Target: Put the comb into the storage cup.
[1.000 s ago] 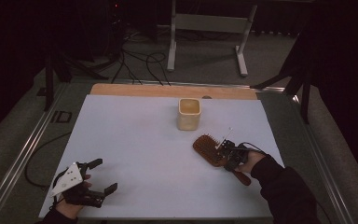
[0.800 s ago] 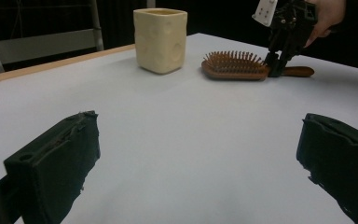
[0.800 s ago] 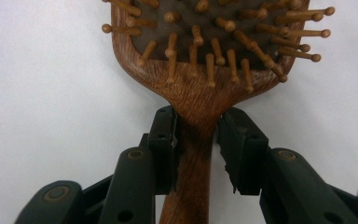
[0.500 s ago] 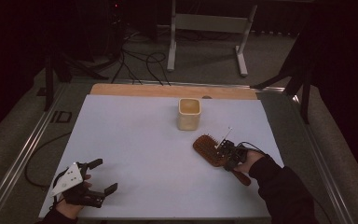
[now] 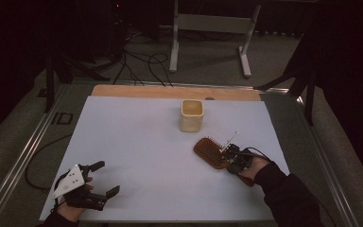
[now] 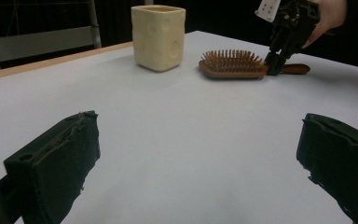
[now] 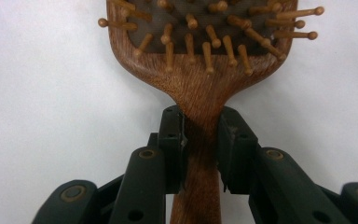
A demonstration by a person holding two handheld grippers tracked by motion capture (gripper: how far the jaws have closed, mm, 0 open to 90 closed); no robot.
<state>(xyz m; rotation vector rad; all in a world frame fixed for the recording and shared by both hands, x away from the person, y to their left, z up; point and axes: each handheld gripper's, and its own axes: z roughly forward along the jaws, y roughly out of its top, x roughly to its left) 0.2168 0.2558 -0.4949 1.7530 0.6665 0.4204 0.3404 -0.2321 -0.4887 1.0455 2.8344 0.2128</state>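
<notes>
High view: the wooden hairbrush point(image 5: 211, 152) is seen lying bristles-up on the white table point(image 5: 137, 142), right of centre, near the cream cup point(image 5: 191, 115). The right gripper point(image 5: 231, 158) is positioned at its handle. The left gripper point(image 5: 101, 178) is held wide apart over bare table.

Left gripper view: its jaws are spread wide, nothing between them.

Right gripper view: the jaws, just closing, are clamped on the handle neck.

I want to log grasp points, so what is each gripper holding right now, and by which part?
The right gripper pinches the wooden hairbrush at the neck of its handle, just below the head. The left gripper holds nothing.
</notes>
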